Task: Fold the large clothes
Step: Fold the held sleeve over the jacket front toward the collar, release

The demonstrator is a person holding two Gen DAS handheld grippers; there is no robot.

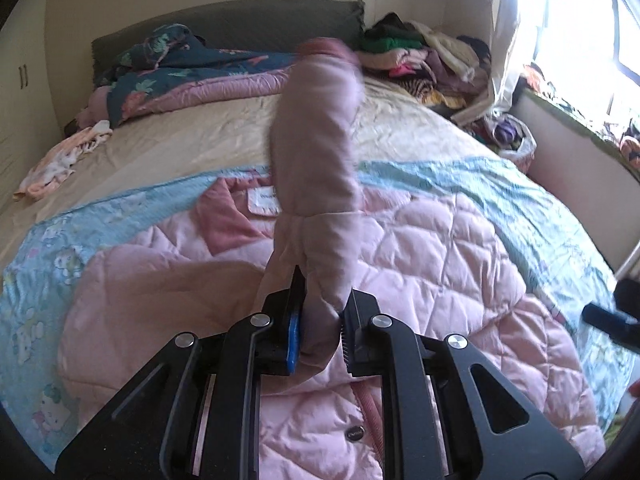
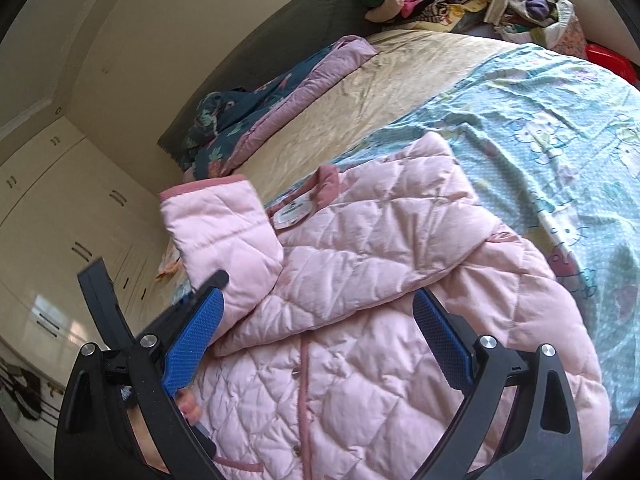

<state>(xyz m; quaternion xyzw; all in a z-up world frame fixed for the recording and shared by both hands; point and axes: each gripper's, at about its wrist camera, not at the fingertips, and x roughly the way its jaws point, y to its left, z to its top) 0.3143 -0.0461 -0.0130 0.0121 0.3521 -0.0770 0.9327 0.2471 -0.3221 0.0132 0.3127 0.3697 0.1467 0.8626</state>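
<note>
A pink quilted jacket (image 1: 432,240) lies spread on a light blue cartoon-print sheet (image 1: 472,184) on the bed, collar and white label away from me. My left gripper (image 1: 324,300) is shut on the jacket's sleeve (image 1: 316,140), which stands up in the air, blurred. In the right wrist view the jacket (image 2: 360,320) fills the middle, and the lifted sleeve (image 2: 216,224) with its darker pink cuff hangs at the left. My right gripper (image 2: 320,304) is open and empty above the jacket's front. Part of my left gripper (image 2: 100,300) shows beside the sleeve.
A beige bedspread (image 1: 192,136) covers the bed. A dark floral quilt (image 1: 180,68) lies by the grey headboard. A pile of clothes (image 1: 420,52) sits at the far right corner. A small pink garment (image 1: 60,156) lies at the left. Cupboards (image 2: 60,208) line the wall. A window (image 1: 580,20) is at the right.
</note>
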